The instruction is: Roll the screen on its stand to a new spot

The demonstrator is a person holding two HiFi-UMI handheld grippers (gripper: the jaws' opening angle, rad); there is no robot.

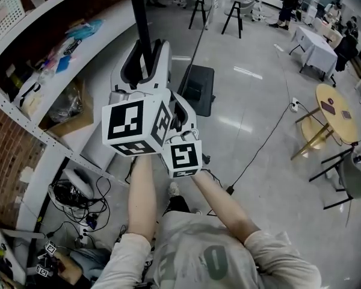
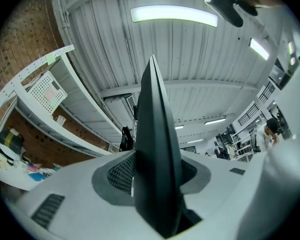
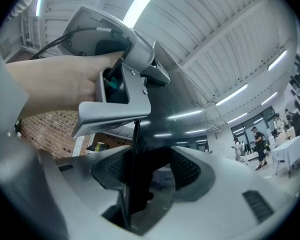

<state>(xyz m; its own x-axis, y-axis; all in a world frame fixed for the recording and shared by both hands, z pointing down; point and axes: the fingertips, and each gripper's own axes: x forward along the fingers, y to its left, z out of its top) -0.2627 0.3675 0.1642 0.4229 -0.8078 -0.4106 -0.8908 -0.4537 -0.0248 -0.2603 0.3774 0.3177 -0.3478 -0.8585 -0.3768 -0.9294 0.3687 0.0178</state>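
Pinching one screen (image 2: 152,114) edge, two grippers, left gripper (image 2: 157,166), right gripper (image 3: 140,171), both clamped

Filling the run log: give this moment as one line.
left tool: shut on screen | right tool: shut on screen | stand base: on floor

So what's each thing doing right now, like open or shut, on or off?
screen: dark, no picture showing, held by both tongs.
left tongs: shut on the screen's edge.
right tongs: shut on the screen.
ceiling light: on.
stand base: flat on the floor.
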